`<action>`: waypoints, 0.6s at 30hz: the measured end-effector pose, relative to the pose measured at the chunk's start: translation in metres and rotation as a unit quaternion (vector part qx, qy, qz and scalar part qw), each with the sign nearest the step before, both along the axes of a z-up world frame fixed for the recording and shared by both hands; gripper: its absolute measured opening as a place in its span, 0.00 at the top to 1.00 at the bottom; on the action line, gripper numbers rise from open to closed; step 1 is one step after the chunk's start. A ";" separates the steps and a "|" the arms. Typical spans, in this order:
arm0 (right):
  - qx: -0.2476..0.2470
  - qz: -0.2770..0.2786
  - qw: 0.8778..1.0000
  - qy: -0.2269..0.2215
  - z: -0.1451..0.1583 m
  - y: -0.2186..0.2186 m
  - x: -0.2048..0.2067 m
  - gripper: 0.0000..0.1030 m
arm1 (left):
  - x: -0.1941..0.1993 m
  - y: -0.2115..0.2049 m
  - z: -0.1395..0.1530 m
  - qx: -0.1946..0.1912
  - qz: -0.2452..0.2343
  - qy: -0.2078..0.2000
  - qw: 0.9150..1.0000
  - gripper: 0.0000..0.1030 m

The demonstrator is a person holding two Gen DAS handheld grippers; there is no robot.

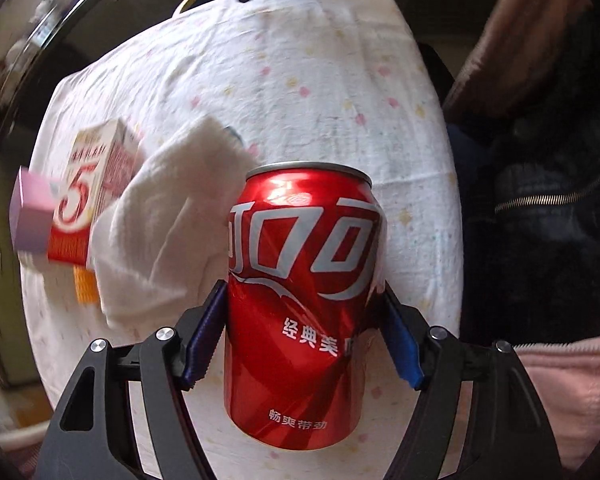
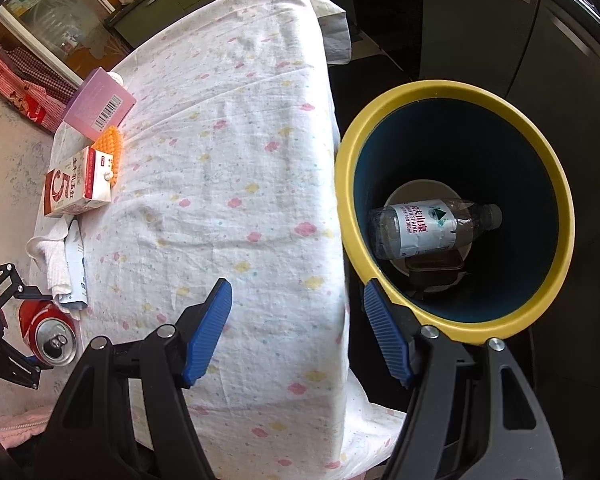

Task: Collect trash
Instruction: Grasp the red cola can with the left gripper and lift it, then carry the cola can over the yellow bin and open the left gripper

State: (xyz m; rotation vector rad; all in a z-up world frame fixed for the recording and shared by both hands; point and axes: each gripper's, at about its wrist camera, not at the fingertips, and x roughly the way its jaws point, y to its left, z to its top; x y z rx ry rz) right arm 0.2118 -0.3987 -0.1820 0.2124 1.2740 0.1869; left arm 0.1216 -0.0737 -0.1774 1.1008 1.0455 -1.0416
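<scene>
One dented red can (image 1: 304, 304) is sitting upright between the blue ribbed pads of the left claw (image 1: 302, 336), which is clamping on its shiny crumpled sides just above the bench (image 1: 300, 80). From the right wrist view you're seeing that same can (image 2: 54, 336) top-down, pull-tab opening showing, at the near left corner.

A wrinkly white cloth with pastel spots is covering the bench. Right behind the can, a fluffy white towel (image 1: 156, 232) is lying bunched up, partly hiding a red-and-white carton (image 1: 88, 192) and a pinkish-purple box (image 1: 32, 216). Something bumpy and orange (image 2: 110, 148) is peeking out between those two.

The right claw (image 2: 296, 332) is hovering with its pads spread wide and nothing between them, straddling the bench edge and the bin (image 2: 452, 92). That bin is round, yellow rim, dark blue inside, standing just beside the bench. A clear plastic bottle (image 2: 432, 228) is lying on its side at the bottom, over a brownish container.
</scene>
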 end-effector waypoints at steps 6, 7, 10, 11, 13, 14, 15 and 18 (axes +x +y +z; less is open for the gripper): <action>-0.003 0.008 1.000 -0.001 0.003 0.006 0.000 0.37 | 0.008 0.012 0.023 -0.061 0.069 0.014 0.996 0.31; -0.004 0.009 1.000 -0.001 0.003 0.007 0.000 0.37 | 0.010 0.012 0.029 -0.072 0.075 0.014 0.994 0.31; -0.002 0.010 1.000 -0.005 0.007 0.007 -0.001 0.37 | 0.013 0.012 0.046 -0.091 0.080 0.007 0.993 0.31; -0.001 0.010 1.000 -0.007 0.008 0.006 -0.002 0.37 | 0.014 0.009 0.051 -0.094 0.079 0.007 0.992 0.31; 0.000 0.009 1.000 -0.011 0.012 0.003 -0.004 0.37 | 0.015 -0.001 0.060 -0.097 0.073 0.000 0.993 0.31; 0.000 0.007 1.000 -0.014 0.014 0.000 -0.005 0.37 | 0.015 -0.010 0.064 -0.097 0.067 -0.003 0.993 0.31; 0.001 0.005 1.000 -0.016 0.016 -0.003 -0.007 0.37 | 0.017 -0.019 0.066 -0.097 0.060 -0.005 0.993 0.31; -0.003 -0.003 1.000 -0.025 0.021 -0.017 -0.014 0.37 | 0.025 -0.053 0.073 -0.095 0.041 -0.012 0.995 0.31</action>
